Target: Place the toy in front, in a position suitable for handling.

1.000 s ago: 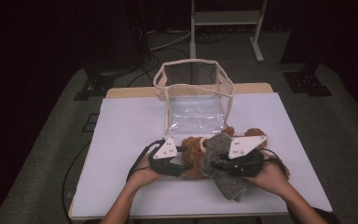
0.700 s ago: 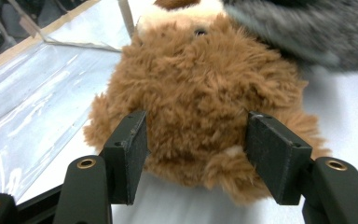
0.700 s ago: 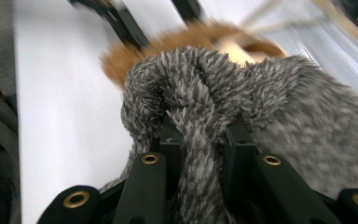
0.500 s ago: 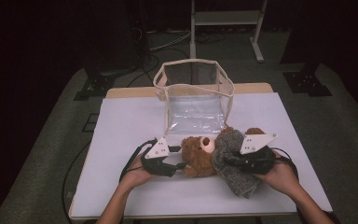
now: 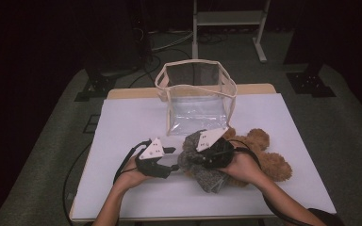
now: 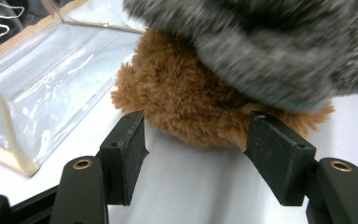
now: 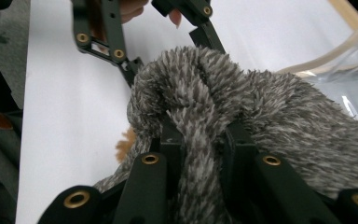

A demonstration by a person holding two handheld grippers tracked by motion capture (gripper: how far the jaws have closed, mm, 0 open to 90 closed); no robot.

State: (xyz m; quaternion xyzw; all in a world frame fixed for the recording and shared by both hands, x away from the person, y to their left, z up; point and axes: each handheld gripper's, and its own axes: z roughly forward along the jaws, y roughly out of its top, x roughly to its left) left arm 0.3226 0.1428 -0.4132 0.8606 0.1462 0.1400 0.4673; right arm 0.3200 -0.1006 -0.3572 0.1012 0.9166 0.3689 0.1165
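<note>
A brown teddy bear (image 5: 266, 157) lies on the white table in front of the clear bag (image 5: 198, 92). A grey fuzzy cloth (image 5: 207, 178) is draped over the bear's left end. My right gripper (image 5: 192, 156) is shut on a fold of that cloth (image 7: 270, 126), which is pinched between its jaws (image 7: 198, 135). My left gripper (image 5: 173, 160) faces it from the left. Its jaws (image 6: 196, 140) have just been opening and stand apart with bare table between them. Brown fur (image 6: 186, 93) sits just beyond the tips, under the grey cloth (image 6: 270, 42).
The clear plastic bag with beige trim (image 6: 51, 84) stands upright and open-topped behind the bear, near the far table edge. White table surface (image 5: 136, 117) lies to the left and at the front (image 5: 179, 200). Cables trail from both grippers.
My right gripper has moved left with the grey cloth, which now covers the bear's face. The bear's body shows to the right. My left gripper has drifted slightly left.
</note>
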